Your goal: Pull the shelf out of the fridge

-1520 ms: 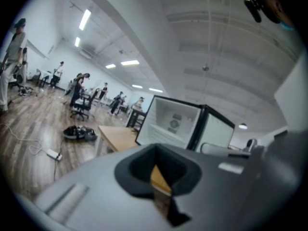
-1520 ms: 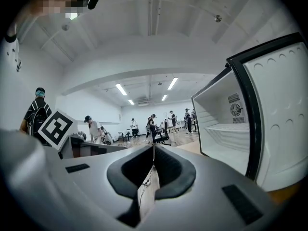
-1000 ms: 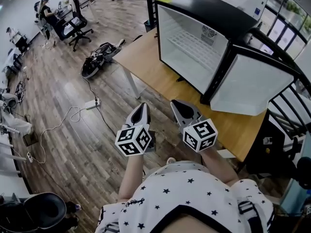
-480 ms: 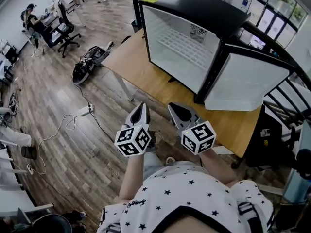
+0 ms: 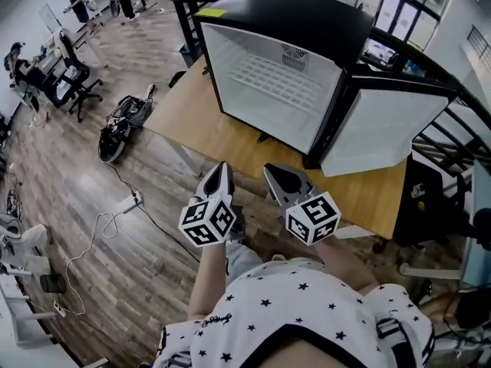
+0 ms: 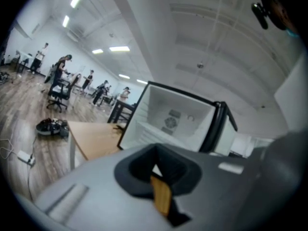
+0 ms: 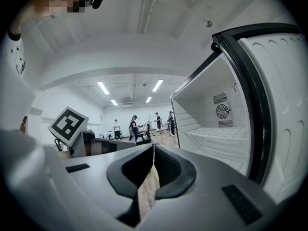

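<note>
A small black fridge [image 5: 307, 10] stands on a wooden table [image 5: 222, 136] with its door [image 5: 383, 129] swung open to the right. Inside, a white wire shelf [image 5: 280, 83] lies across the white cavity. Both grippers hover in front of the person's body, short of the table's near edge and well apart from the fridge. My left gripper [image 5: 222, 169] is shut with nothing in it; its tips [image 6: 155, 165] meet in the left gripper view. My right gripper [image 5: 273, 172] is also shut and empty [image 7: 153, 153]. The shelf [image 7: 216, 134] and the door [image 7: 284, 109] also show in the right gripper view.
A black heap of gear [image 5: 119, 121] lies on the wood floor left of the table. A power strip with cables [image 5: 126, 203] trails across the floor. People sit at desks with office chairs [image 5: 73, 87] at the far left. Dark railings [image 5: 460, 140] run along the right.
The head view has turned: fridge and table now sit further left and more fully in frame. Both grippers keep their place before the body, still shut.
</note>
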A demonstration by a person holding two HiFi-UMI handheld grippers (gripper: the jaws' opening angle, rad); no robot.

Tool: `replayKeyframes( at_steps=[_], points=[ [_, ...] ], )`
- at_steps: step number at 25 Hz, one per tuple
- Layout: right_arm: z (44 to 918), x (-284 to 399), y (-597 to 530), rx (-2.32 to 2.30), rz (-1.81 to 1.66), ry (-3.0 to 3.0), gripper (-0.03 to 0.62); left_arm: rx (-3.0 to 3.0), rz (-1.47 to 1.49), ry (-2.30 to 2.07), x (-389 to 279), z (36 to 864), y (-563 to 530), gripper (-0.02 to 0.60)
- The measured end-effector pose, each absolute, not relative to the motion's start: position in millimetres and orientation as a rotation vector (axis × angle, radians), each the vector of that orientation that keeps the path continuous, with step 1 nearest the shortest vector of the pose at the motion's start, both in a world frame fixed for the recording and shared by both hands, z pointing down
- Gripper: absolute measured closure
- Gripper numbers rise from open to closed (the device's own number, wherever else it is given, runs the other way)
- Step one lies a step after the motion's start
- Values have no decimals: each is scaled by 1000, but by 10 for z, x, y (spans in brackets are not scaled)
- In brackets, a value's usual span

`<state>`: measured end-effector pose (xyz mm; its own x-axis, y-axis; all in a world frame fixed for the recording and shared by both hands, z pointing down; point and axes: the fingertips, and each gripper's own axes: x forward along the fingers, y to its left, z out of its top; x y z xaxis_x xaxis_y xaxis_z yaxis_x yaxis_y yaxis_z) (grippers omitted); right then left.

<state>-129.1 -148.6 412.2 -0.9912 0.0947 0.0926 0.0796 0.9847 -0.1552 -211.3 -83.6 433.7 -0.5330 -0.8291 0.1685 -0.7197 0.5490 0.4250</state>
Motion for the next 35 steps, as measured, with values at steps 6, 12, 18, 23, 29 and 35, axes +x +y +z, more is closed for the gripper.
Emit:
replayKeyframes(
  at_steps=[6, 12, 18, 23, 29, 35],
  points=[
    [4062, -1574, -1593, 28, 226, -3051, 572, 1392, -404, -2347, -2477, 4322, -1057, 575],
    [4037, -1809, -1763, 188, 222, -3061, 572, 1512, -386, -2254, -2764, 4306, -1339, 575],
    [4043, -1943, -1915, 355, 224, -3052, 572, 1618, -376, -2145, -2954, 4321, -1618, 575],
    [4105, -1934, -2062, 500, 232, -3029, 572, 1685, -377, -2052, -3026, 4393, -1862, 575],
    [4168, -1868, -2153, 682, 240, -2987, 572, 1752, -383, -1942, -3110, 4462, -2105, 575],
    [4224, -1750, -2205, 868, 251, -2938, 572, 1785, -414, -1847, -3196, 4535, -2339, 575]
  ],
)
